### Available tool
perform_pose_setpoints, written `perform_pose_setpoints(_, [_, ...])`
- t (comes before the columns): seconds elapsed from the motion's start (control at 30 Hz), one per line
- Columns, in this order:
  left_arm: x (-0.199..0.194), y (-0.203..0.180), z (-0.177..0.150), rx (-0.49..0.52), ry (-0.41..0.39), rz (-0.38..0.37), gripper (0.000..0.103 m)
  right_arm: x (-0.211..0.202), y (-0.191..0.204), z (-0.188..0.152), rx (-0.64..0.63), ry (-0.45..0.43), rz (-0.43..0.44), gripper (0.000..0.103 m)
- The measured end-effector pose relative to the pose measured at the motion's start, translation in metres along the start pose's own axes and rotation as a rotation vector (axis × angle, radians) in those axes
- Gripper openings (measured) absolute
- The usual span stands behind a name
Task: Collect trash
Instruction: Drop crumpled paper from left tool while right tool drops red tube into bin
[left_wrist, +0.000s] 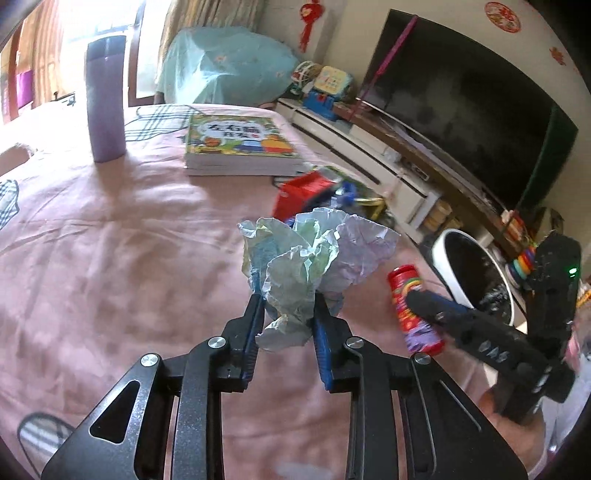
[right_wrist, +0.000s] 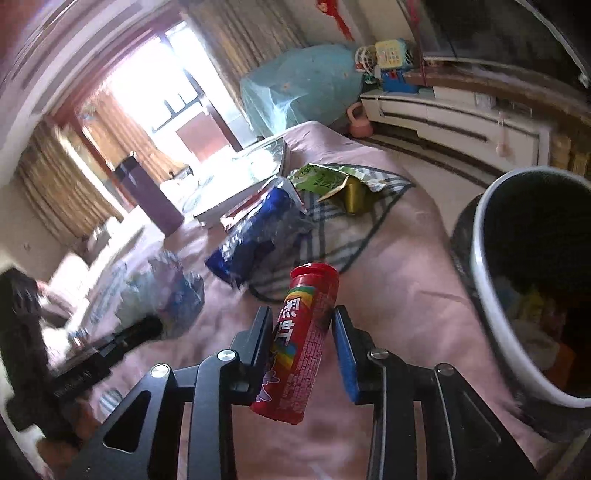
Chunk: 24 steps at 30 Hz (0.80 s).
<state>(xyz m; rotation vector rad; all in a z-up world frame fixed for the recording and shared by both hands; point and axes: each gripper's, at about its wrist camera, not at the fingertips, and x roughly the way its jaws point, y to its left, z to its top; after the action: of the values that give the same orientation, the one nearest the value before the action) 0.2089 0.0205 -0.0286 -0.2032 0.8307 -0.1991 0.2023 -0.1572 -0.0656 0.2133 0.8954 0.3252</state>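
My left gripper is shut on a crumpled ball of white paper and holds it above the pink bedspread. My right gripper is shut on a red candy tube, lifted off the bed; both also show in the left wrist view, the tube at the right. A white-rimmed trash bin with rubbish inside stands just right of the tube, beside the bed; it also shows in the left wrist view. A blue snack wrapper and a green wrapper lie on the bed.
A stack of books and a purple tumbler stand further back on the bed. A red packet lies at the bed's edge. A TV on a white cabinet lines the right wall. The left gripper with the paper appears blurred at left.
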Motion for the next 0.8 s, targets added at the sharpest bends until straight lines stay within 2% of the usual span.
perform_pose_setpoints(0.13, [-0.007, -0.010, -0.005, 0.007, 0.001, -0.007, 0.025, 0.014, -0.002, -0.011, -0.021, 0.080, 0.001, 0.034])
perform_pose_setpoints(0.2, [-0.010, -0.013, -0.006, 0.012, 0.001, -0.003, 0.025, 0.018, -0.002, -0.015, -0.009, 0.096, 0.027, 0.039])
perform_pose_setpoints(0.27, [-0.014, -0.016, -0.009, 0.019, 0.000, 0.002, 0.025, 0.018, -0.001, -0.017, -0.015, 0.089, 0.023, 0.040])
perform_pose_setpoints(0.3, [-0.015, -0.017, -0.010, 0.022, 0.000, 0.005, 0.025, 0.018, -0.001, -0.018, -0.021, 0.089, 0.022, 0.036])
perform_pose_setpoints(0.33, [-0.015, -0.019, -0.011, 0.025, 0.002, 0.005, 0.025, 0.017, -0.001, -0.018, -0.020, 0.085, 0.035, 0.032])
perform_pose_setpoints(0.5, [-0.013, -0.035, -0.016, 0.053, 0.019, -0.012, 0.025, -0.002, -0.004, -0.021, -0.019, 0.041, 0.041, 0.031])
perform_pose_setpoints(0.8, [-0.003, -0.089, -0.020, 0.141, 0.046, -0.075, 0.025, -0.065, -0.044, -0.014, 0.028, -0.066, 0.000, 0.031])
